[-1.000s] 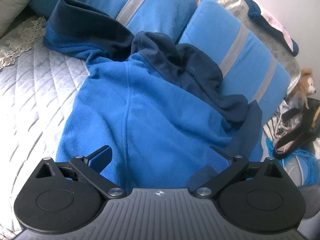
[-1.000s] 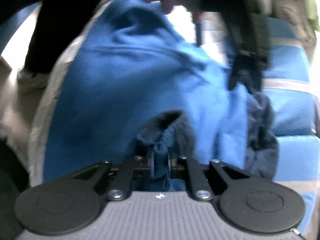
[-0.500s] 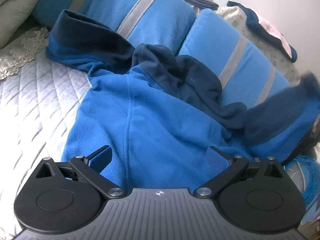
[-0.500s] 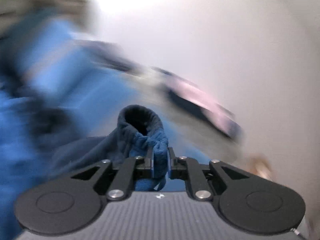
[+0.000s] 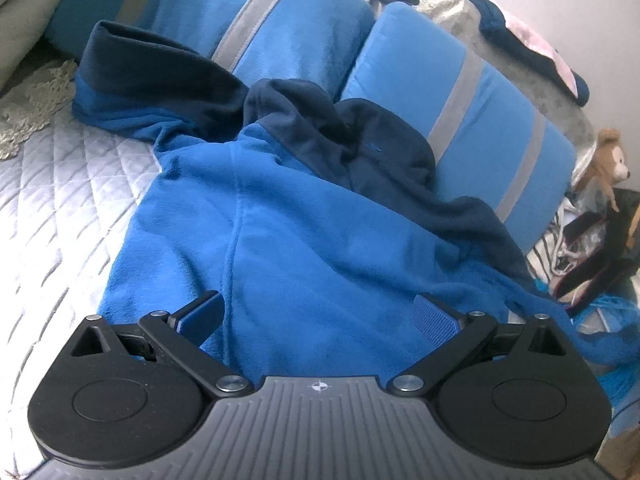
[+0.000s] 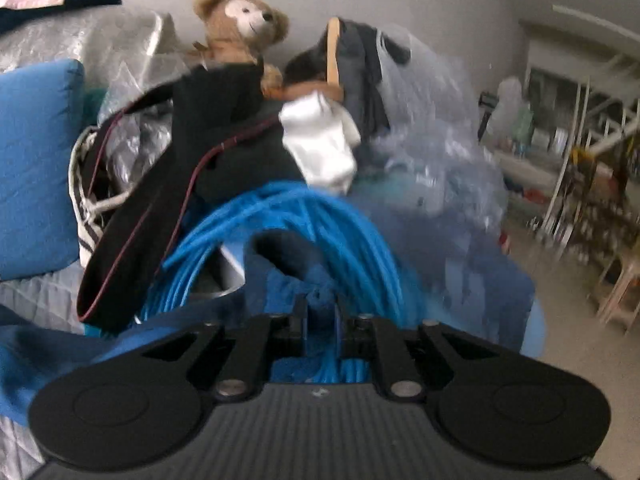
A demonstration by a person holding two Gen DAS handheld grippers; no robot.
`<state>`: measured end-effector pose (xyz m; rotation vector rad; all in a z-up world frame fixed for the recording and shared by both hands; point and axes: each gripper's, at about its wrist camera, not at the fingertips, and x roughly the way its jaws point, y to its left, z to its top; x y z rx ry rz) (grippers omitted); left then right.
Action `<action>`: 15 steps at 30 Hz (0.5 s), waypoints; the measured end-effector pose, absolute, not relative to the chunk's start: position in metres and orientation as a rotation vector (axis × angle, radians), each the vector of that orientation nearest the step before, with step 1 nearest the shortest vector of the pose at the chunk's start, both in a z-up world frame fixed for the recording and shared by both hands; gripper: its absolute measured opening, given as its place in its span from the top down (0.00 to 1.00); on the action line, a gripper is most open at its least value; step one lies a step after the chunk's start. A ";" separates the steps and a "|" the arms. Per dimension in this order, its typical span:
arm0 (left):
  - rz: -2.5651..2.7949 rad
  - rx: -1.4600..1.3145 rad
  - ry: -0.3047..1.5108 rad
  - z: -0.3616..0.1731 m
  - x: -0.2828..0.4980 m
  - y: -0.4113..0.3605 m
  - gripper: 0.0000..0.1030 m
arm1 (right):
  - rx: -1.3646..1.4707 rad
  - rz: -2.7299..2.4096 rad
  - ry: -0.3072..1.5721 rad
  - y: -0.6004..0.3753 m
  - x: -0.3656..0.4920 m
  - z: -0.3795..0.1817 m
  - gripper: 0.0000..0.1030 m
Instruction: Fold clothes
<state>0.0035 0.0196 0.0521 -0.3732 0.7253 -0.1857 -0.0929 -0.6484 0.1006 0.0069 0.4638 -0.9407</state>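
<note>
1. Left gripper [image 5: 318, 316]: fingers spread wide, nothing between them, over the fleece [image 5: 304, 232].
2. Fleece lies flat on the quilt [image 5: 60, 200], beyond the fingertips; pillows [image 5: 460, 92] farther.
3. Right gripper [image 6: 321, 312]: fingers pinching the cuff [image 6: 288, 268]; cable [image 6: 320, 216] and bear [image 6: 240, 24] beyond.

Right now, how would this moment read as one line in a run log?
step: spreading blue fleece jacket | left gripper: open above jacket | right gripper: shut on sleeve cuff

Light: soft daylight, glaring on the white quilted bedspread [image 5: 60, 208] left of it.
Blur: right view smeared around the brown plush teddy bear [image 6: 240, 28].
Edges: fisheye-bent.
</note>
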 end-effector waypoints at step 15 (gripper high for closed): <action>-0.191 -0.312 0.727 0.048 0.004 0.009 0.00 | 0.045 -0.899 0.530 -0.653 -0.116 0.069 0.21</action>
